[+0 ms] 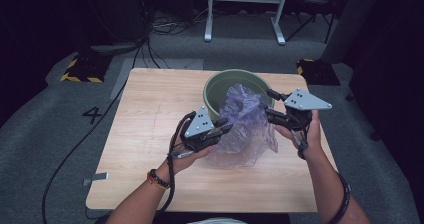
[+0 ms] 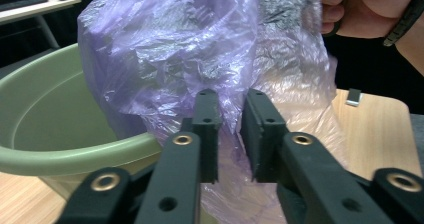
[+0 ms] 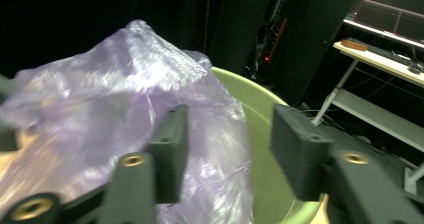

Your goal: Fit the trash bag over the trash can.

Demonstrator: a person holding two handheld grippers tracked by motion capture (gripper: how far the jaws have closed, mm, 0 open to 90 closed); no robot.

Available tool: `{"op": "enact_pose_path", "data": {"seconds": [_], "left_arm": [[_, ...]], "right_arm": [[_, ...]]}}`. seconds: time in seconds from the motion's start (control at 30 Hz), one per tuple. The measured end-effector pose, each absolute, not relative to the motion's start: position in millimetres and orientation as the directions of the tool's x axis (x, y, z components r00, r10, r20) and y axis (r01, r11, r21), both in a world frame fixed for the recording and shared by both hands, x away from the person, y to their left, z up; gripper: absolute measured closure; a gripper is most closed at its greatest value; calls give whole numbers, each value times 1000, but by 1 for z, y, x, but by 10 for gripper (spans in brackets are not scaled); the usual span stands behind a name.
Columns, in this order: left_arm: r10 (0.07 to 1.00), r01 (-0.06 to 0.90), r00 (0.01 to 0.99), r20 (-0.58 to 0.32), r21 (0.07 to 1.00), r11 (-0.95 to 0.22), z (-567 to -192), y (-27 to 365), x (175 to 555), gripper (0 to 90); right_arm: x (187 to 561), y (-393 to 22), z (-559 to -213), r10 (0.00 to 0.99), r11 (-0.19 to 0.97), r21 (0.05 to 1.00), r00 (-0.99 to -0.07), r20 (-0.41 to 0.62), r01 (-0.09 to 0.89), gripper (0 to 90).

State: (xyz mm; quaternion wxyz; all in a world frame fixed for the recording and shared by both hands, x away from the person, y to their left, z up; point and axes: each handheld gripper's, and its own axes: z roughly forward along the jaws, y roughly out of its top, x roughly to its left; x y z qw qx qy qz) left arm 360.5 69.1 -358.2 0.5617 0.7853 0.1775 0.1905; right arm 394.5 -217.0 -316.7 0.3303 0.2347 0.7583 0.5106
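Your left gripper (image 1: 223, 130) sits just left of centre in the high view, its jaws drawn close with only a narrow gap. In the left gripper view a fold of the purple plastic bag (image 2: 200, 54) lies in that gap, so you are pinching the bag's film low down, though I cannot tell how firmly.

Your right gripper (image 1: 269, 104) is up at centre right of the high view, tips against the bag's (image 1: 245, 124) upper edge. In the right gripper view its jaws are spread wide; the bag (image 3: 125, 114) lies against and behind the left-hand jaw, and nothing is clamped between them.

The bag stands crumpled in the middle of the wooden table (image 1: 145, 129), bottom resting on the tabletop, top leaning over the near rim of the green bowl (image 1: 220, 84). The bowl sits on the table toward the upper centre. What shows of its inside looks bare; the bag hides the rest.
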Motion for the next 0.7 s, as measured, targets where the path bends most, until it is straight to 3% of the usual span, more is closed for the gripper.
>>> {"op": "enact_pose_path", "data": {"seconds": [0.07,0.17,0.47,0.57,0.7], "left_arm": [[493,63,864,105,948,-313,-359,68,361,825],[488,61,866,108,946,-317,-359,66,362,861],[485,56,867,114,945,-321,-357,65,365,895],[502,61,859,104,951,-303,-355,69,369,896],[520,71,849,90,957,-281,-351,76,375,897]], "right_arm": [[389,-221,-318,696,358,934,-669,-260,10,382],[383,-226,-319,696,344,939,-670,-258,-4,334],[364,-240,-314,697,345,938,-658,-285,-40,259],[360,-244,-316,681,370,929,-672,-289,-24,291],[358,-249,-321,667,393,920,-691,-278,10,467]]}}
